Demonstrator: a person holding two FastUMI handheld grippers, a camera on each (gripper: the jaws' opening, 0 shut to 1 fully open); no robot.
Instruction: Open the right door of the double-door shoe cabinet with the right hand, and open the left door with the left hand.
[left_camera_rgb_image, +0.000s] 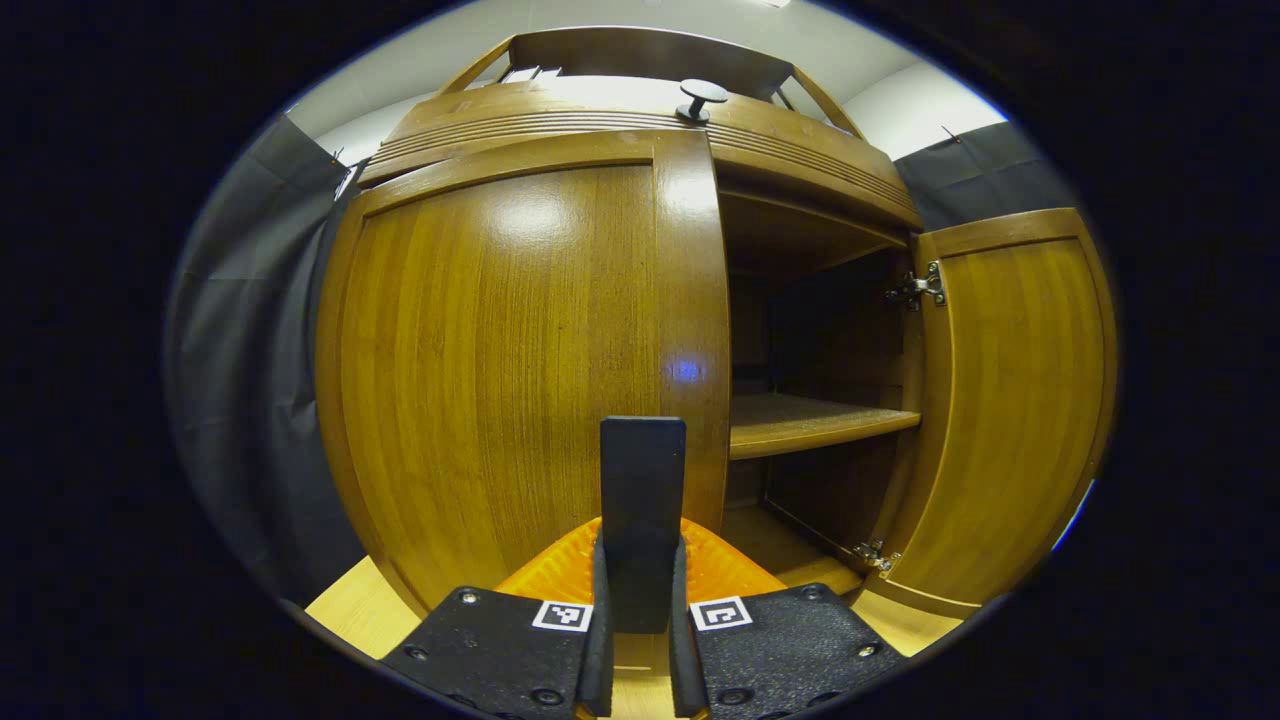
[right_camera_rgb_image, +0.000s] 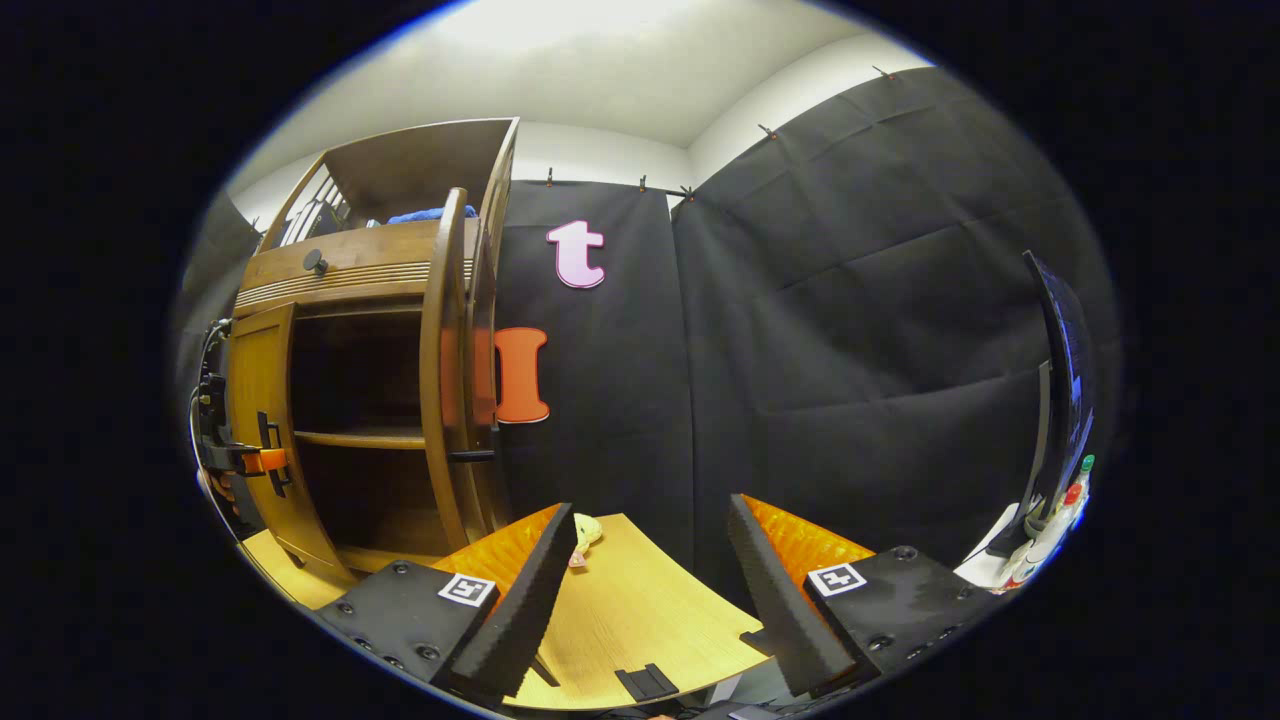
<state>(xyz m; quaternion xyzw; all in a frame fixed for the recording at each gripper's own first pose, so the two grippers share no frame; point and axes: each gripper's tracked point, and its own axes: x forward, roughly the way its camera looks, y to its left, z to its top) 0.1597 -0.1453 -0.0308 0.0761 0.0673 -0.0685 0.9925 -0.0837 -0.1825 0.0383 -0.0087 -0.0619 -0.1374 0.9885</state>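
Left gripper view: left gripper (left_camera_rgb_image: 640, 520) at the left door (left_camera_rgb_image: 520, 370) of the shoe cabinet (left_camera_rgb_image: 620, 110), jaws pinching a dark flat handle (left_camera_rgb_image: 643, 470) at its right edge; right door (left_camera_rgb_image: 1010, 400) swung wide, shelf (left_camera_rgb_image: 815, 420) bared. Right gripper view: right gripper (right_camera_rgb_image: 650, 590) over the tabletop (right_camera_rgb_image: 640, 610), jaws spread wide, holding nothing; cabinet far left, right door edge-on.

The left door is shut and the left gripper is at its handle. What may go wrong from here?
1. The left gripper seems to hold only the lower end of the handle on the left door, so its fingers may slip off when it pulls.
2. The door swings in an arc. A straight pull may twist the handle out of the grip.
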